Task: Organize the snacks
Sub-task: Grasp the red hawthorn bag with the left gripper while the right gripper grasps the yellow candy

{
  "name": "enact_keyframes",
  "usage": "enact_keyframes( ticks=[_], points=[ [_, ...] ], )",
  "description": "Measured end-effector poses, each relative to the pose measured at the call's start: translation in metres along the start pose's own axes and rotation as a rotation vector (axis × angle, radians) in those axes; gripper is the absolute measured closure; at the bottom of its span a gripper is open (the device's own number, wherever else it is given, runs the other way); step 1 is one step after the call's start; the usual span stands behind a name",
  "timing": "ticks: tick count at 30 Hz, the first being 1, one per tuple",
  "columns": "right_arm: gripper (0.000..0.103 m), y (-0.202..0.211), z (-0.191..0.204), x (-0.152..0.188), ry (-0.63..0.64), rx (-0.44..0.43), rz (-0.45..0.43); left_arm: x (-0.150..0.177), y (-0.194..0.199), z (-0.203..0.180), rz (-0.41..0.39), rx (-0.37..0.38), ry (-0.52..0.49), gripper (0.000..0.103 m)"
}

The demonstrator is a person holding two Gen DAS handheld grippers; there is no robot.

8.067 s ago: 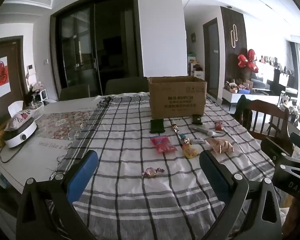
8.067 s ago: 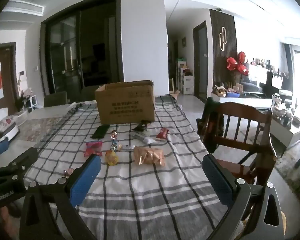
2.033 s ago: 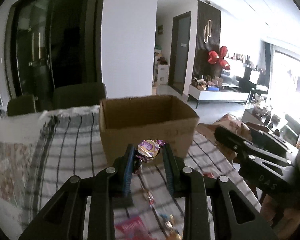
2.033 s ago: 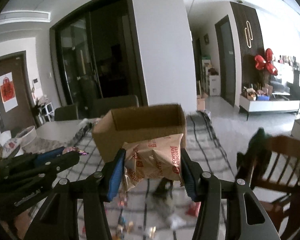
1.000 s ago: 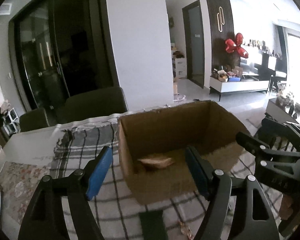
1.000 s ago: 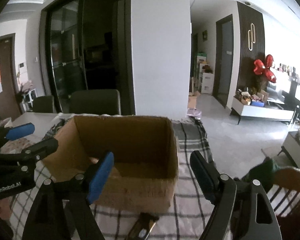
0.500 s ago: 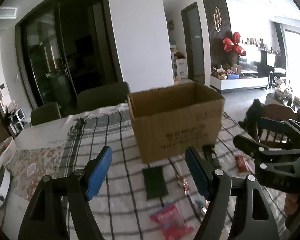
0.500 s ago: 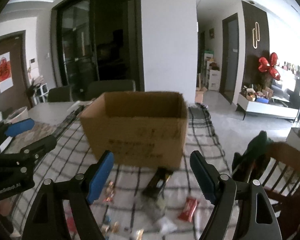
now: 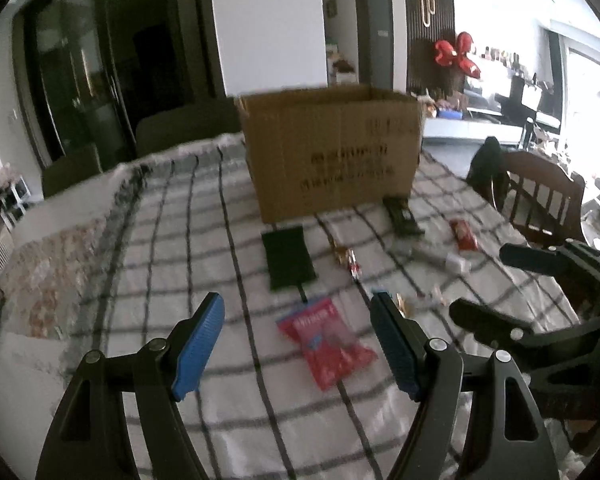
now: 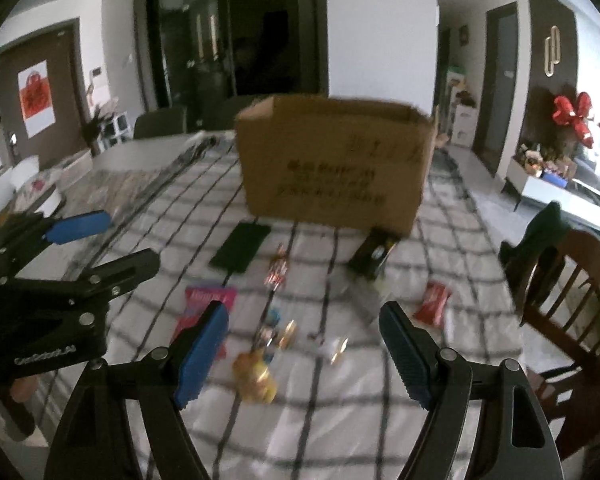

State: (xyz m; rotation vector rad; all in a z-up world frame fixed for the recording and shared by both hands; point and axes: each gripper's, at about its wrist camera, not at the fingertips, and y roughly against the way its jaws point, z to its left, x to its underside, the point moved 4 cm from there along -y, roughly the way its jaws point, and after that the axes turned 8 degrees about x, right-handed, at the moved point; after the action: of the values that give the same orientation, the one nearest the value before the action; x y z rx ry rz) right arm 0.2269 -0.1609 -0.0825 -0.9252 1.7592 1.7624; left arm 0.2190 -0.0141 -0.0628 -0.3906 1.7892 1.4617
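Observation:
An open cardboard box [image 9: 332, 152] stands at the back of the checked tablecloth; it also shows in the right wrist view [image 10: 334, 164]. Snacks lie in front of it. My left gripper [image 9: 296, 344] is open and empty, hovering over a pink packet [image 9: 326, 340], with a dark green packet [image 9: 287, 256] beyond. My right gripper [image 10: 302, 354] is open and empty above a yellow candy [image 10: 256, 376] and small wrapped sweets [image 10: 280, 332]. A red packet [image 10: 432, 304] and a dark bar [image 10: 374, 256] lie to the right.
A wooden chair [image 10: 572, 296] stands at the table's right edge. A floral mat [image 9: 48, 248] covers the table's left part. The other gripper shows at the right of the left wrist view [image 9: 560, 320] and at the left of the right wrist view [image 10: 52, 292].
Both grippers have pulled back from the box and dropped lower toward the snacks on the cloth. Both stay open and empty.

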Motion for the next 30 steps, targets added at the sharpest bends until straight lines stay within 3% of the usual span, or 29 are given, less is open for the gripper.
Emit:
enact_keyframes(
  ticks=[9, 17, 30],
  points=[
    [0.041, -0.035, 0.015, 0.034, -0.006, -0.101, 0.135, 0.019, -0.035, 0.005, 0.117, 0.103, 0.056, 0.033],
    [0.05, -0.053, 0.022, 0.043, -0.009, -0.135, 0.172, 0.02, -0.064, 0.007, 0.176, 0.142, 0.117, 0.039],
    [0.072, -0.065, 0.023, 0.045, -0.032, -0.157, 0.18, 0.028, -0.096, 0.006, 0.239, 0.1, 0.153, 0.055]
  ],
)
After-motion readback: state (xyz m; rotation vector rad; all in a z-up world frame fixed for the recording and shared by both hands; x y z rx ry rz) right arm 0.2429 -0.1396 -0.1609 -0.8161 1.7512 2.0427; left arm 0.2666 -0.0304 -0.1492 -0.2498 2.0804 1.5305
